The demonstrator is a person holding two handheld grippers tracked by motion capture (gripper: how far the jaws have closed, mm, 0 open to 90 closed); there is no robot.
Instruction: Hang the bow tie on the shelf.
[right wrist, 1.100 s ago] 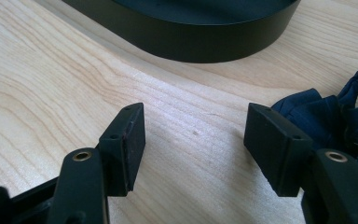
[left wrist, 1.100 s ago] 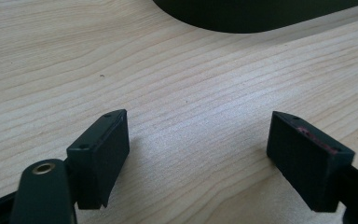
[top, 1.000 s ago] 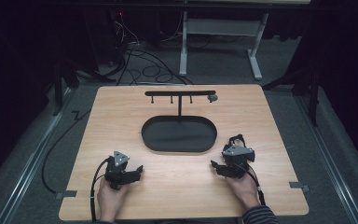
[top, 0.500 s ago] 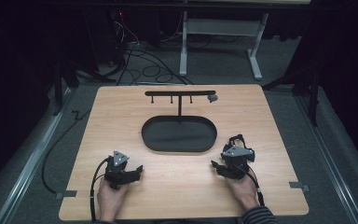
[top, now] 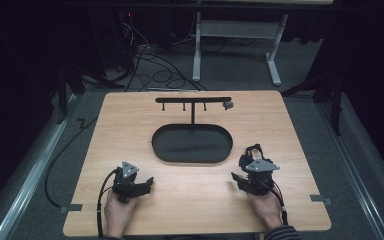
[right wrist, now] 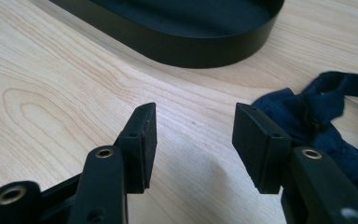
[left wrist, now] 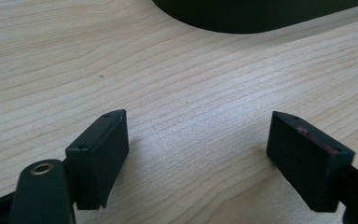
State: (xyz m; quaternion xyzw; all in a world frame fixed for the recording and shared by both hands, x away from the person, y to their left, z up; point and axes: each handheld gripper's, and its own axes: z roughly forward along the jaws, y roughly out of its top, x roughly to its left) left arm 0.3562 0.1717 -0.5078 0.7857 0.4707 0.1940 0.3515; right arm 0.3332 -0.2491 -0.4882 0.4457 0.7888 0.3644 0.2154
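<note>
You have nothing to read here: no text, label, brand, number or sign shows on anything in the pictures.
</note>
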